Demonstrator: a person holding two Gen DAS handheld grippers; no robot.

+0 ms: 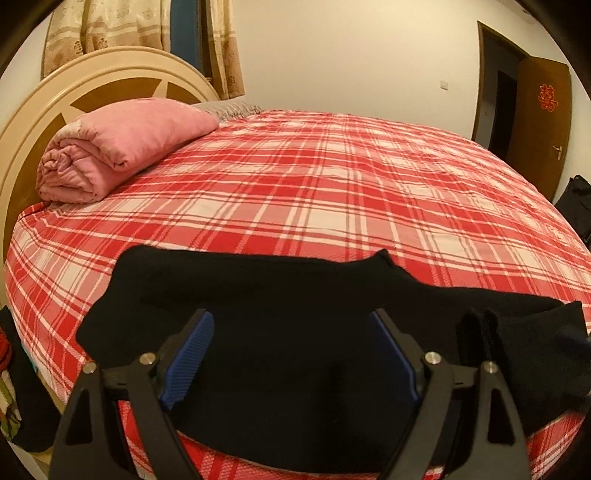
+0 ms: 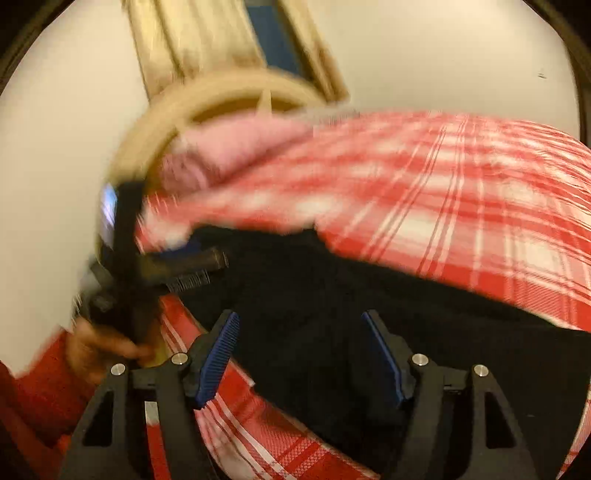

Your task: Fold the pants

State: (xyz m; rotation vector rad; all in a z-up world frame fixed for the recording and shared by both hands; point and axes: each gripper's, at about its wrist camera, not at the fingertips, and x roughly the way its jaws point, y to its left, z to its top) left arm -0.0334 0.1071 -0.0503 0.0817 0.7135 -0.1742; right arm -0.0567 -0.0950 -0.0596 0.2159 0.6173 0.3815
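Black pants (image 1: 280,314) lie spread across the near edge of a bed with a red and white plaid sheet (image 1: 332,177). My left gripper (image 1: 291,325) is open, its blue pads just above the pants at the near edge. In the blurred right wrist view my right gripper (image 2: 299,328) is open over the pants (image 2: 332,314), holding nothing. The left gripper (image 2: 192,269) shows there at the left, held by a hand (image 2: 99,347), its fingers reaching over the pants' left end.
A folded pink quilt (image 1: 122,147) lies at the head of the bed against a round wooden headboard (image 1: 37,107). Curtains (image 1: 122,29) hang behind. A brown door (image 1: 539,125) stands open at the far right. Dark bags (image 1: 576,206) sit by the bed's right side.
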